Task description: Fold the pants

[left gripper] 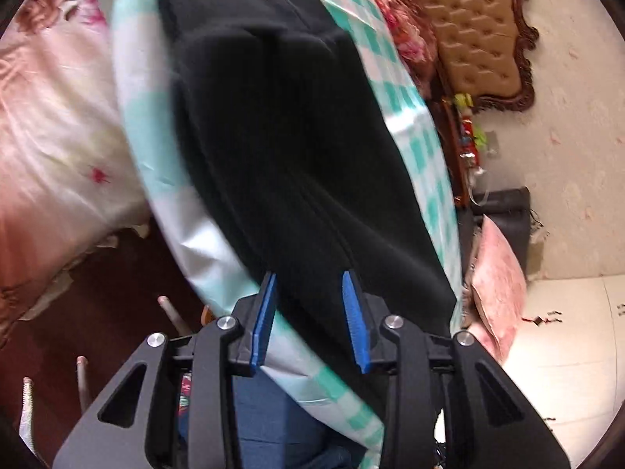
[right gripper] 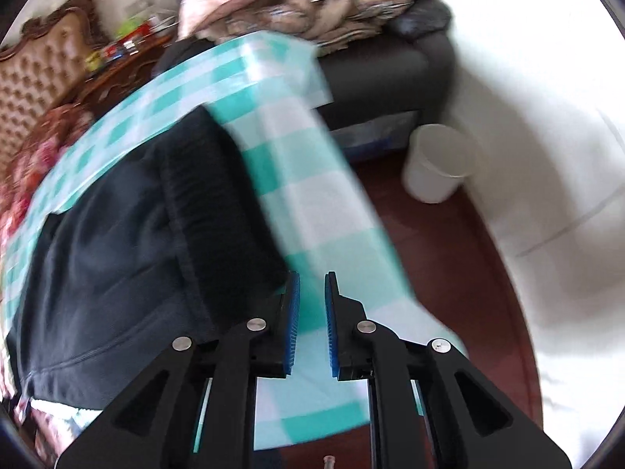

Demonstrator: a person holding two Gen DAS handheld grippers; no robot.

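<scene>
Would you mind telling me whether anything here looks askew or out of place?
Mostly tidy: the black pants lie folded on the checked cloth. The cloth's far corner is turned up and rumpled rather than flat. Nothing looks spilled or damaged.

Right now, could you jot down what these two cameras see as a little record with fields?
Garment: black pants lying on the cloth, already doubled over
Surface: teal and white checked cloth
Left tongs: blue pads apart, over the pants' near end, gripping nothing
Right tongs: nearly closed, nothing between them, beside the pants' edge, over the cloth
Nearby: white bucket on the dark floor; tufted headboard behind
Picture quality: blurred
</scene>
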